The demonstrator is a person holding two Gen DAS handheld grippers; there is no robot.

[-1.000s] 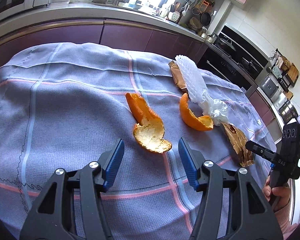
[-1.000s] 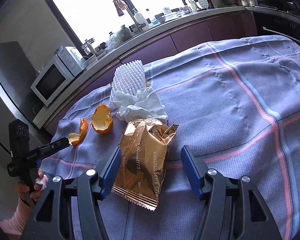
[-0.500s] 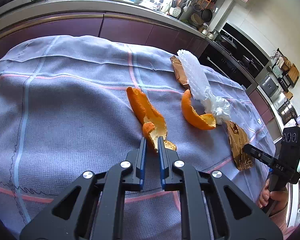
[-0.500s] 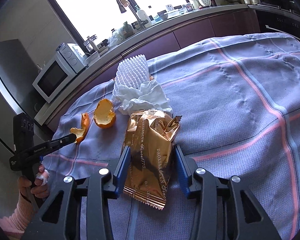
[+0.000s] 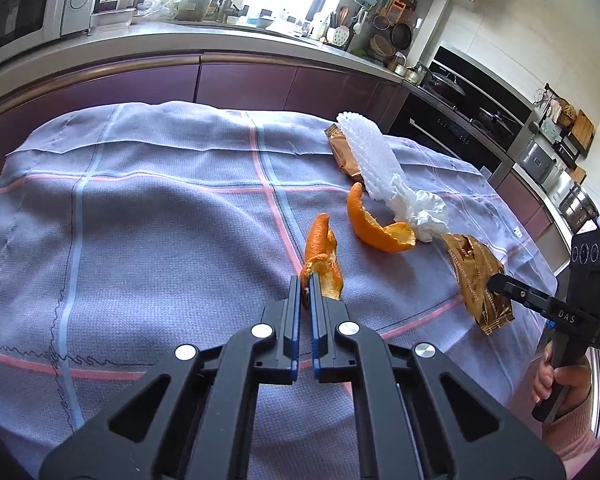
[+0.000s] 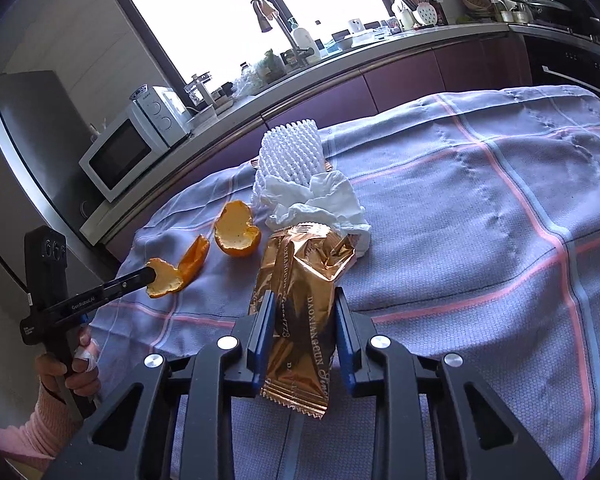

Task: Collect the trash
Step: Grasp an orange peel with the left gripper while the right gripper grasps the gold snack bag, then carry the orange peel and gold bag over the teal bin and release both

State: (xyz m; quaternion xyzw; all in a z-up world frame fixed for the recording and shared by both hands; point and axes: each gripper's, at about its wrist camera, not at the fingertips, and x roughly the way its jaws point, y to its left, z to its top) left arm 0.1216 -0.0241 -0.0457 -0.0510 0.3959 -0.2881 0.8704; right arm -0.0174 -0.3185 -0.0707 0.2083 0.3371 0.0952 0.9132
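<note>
Left wrist: left gripper [image 5: 309, 280] clenched on curled orange peel strip [image 5: 321, 256], lifted just off checked purple tablecloth [image 5: 140, 232]. Right wrist: right gripper [image 6: 303, 312] squeezing crinkled gold foil snack wrapper [image 6: 300, 288], beside crumpled white tissue [image 6: 320, 200].

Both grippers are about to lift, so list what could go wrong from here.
1. The left gripper pinches only one end of the curled peel; it could tear or slip out on the lift.
2. The right gripper squeezes the wrapper by its sides; the slick foil may crumple and slide free.
3. The wrapper's torn top touches the tissue, which might drag along.
</note>
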